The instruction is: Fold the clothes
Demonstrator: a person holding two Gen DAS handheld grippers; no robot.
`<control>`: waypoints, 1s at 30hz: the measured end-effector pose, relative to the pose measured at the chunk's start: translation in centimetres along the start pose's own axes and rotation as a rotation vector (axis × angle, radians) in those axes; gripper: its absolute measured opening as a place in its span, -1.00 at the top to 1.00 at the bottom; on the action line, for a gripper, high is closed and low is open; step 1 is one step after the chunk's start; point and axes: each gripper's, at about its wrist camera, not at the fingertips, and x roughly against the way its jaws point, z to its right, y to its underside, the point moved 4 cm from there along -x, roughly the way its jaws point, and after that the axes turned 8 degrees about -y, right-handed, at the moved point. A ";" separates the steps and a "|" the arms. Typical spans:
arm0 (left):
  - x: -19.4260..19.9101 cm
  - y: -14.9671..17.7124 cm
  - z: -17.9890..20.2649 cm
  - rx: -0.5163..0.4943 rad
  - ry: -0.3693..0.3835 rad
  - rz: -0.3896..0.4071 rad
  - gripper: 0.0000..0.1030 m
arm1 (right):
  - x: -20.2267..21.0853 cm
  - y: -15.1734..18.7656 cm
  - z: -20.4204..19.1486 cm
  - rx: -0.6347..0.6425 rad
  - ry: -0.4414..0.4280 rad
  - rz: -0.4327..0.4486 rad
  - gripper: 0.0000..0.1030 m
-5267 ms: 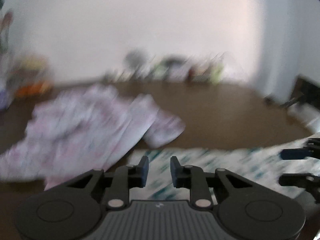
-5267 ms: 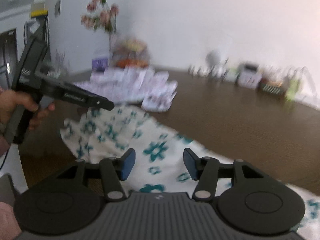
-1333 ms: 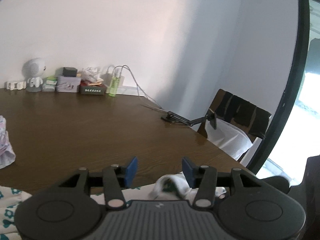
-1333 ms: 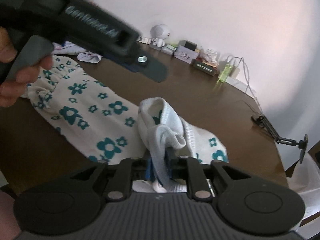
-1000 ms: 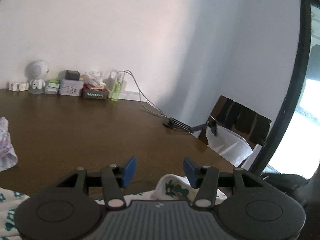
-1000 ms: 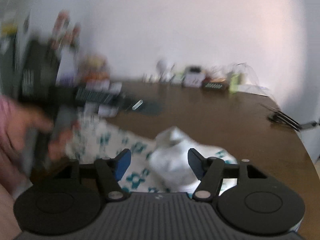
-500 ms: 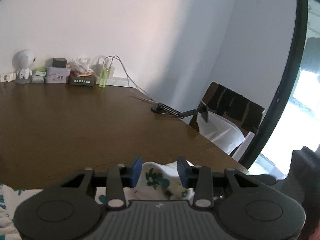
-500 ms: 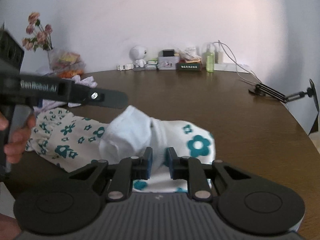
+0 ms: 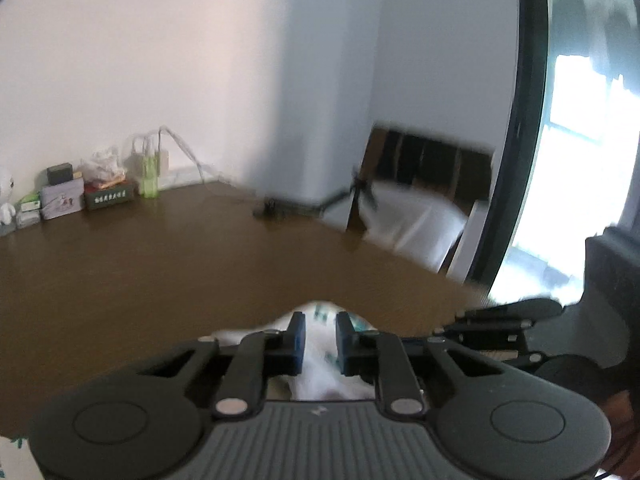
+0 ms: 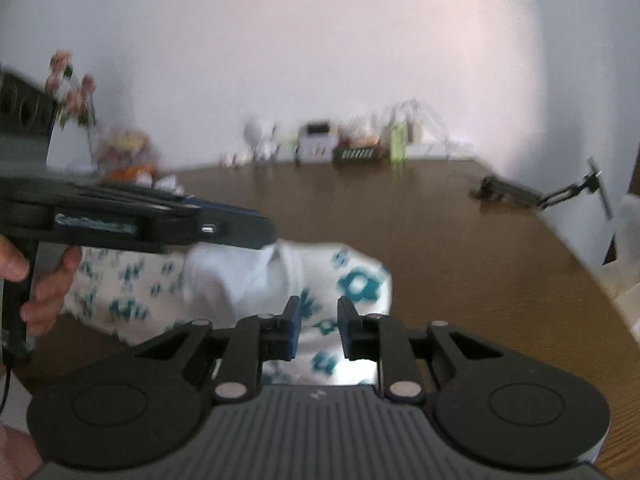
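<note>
Brown table (image 10: 460, 240) with clutter along the wall at 12 o'clock, floral garment (image 10: 352, 280) bunched at 6. A second ago both jaws were spread; now the left hand-held gripper (image 9: 319, 330) is closing on a fabric fold, and the right hand-held gripper (image 10: 316, 320) pinches the cloth, so a fold looks set. Table edge sits at 3; open room toward 12.
</note>
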 end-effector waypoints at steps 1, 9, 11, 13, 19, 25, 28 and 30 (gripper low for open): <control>-0.3 0.5 0.1 -0.020 -0.030 -0.024 0.71 | -0.4 0.2 -0.3 0.014 0.004 -0.003 0.61; 0.8 3.4 -3.0 0.021 -0.175 -0.091 0.67 | -1.3 0.3 -0.9 0.055 -0.009 -0.001 0.61; 1.7 2.6 -3.1 0.041 -0.170 -0.041 0.50 | -1.0 0.1 -0.8 0.052 -0.008 0.015 0.55; 2.5 1.7 -3.0 0.060 -0.140 0.014 0.46 | 0.1 -0.5 -0.6 0.038 -0.001 0.059 0.45; -0.2 1.4 -1.2 0.010 -0.115 -0.021 0.49 | -1.7 -1.5 -1.1 0.051 0.023 0.040 0.45; -1.5 4.1 -2.3 0.056 -0.123 -0.075 0.54 | -3.1 -0.6 -1.2 0.036 0.035 -0.005 0.45; -1.0 3.4 -2.6 0.067 -0.110 -0.061 0.48 | -1.9 -1.0 -0.3 -0.030 -0.012 0.040 0.27; -0.2 2.9 -2.7 0.071 -0.099 -0.034 0.40 | -0.3 -1.2 0.9 -0.105 -0.028 0.085 0.06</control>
